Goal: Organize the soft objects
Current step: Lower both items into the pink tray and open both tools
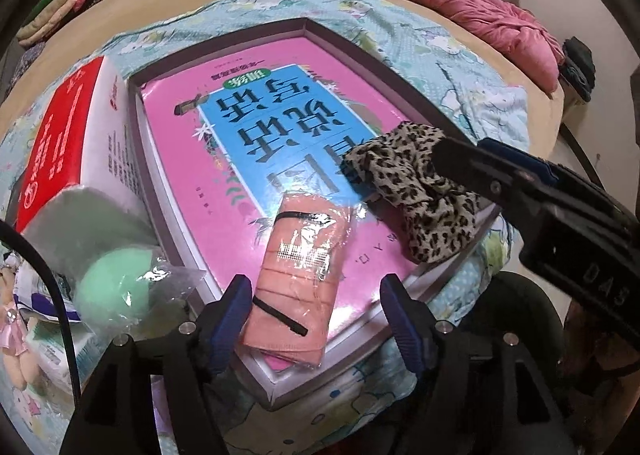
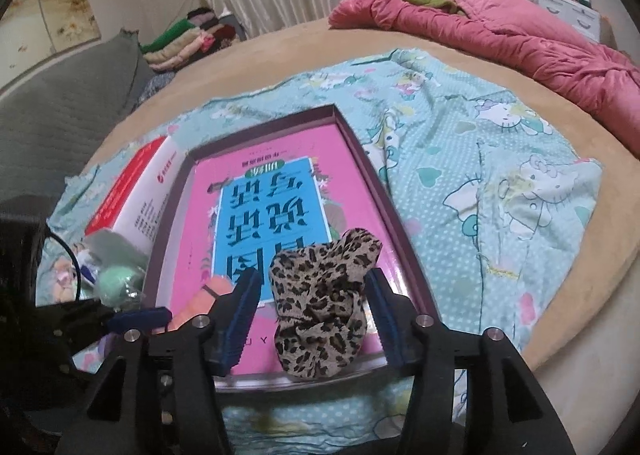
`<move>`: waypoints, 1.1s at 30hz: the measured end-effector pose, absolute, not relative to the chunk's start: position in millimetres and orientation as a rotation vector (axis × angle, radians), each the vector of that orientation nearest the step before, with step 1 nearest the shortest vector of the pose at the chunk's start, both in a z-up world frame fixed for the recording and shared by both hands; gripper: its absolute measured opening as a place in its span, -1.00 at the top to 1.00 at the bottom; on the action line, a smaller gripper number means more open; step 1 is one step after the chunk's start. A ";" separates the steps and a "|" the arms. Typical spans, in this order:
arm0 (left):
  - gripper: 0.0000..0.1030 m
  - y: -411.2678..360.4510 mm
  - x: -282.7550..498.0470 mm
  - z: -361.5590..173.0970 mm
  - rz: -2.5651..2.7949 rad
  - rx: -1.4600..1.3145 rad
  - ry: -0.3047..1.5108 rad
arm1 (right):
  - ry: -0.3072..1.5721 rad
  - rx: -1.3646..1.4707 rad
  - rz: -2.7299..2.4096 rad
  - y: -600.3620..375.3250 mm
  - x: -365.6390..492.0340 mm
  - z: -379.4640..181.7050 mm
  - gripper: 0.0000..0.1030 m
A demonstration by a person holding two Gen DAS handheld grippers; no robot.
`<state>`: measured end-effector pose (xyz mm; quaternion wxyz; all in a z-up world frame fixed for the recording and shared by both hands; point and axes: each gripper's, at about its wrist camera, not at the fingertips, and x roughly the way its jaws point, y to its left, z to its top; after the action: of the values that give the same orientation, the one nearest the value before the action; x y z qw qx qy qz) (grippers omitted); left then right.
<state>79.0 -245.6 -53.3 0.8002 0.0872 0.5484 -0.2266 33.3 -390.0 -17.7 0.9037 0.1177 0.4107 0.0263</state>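
Leopard-print fabric and wrapped peach cloth pack already lie in shallow box at lower frame, each between spread jaws of right gripper and left gripper; green ball lower left seemingly remains.

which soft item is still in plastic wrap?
The peach folded cloth between the left gripper's jaws; the leopard-print fabric beside it is bare.

"DAS" on right tongs (embossed); pink book, upside-down Chinese title
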 end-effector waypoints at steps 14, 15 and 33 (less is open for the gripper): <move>-0.58 -232.1 69.8 -18.3 -0.500 0.148 1.058 | 0.770 0.241 -0.014 -395.7 27.1 -6.3 -0.50; -0.61 -230.6 69.1 -15.9 -0.498 0.145 1.050 | 0.768 0.238 -0.016 -395.5 26.7 -5.8 -0.51; -0.70 -199.2 57.1 25.9 -0.450 0.127 0.949 | 0.663 0.210 0.008 -376.1 13.2 20.8 -0.59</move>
<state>57.1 -199.2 25.9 0.8632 0.0608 0.4529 -0.2146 13.2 -376.1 20.8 0.9401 0.1029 0.3248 0.0041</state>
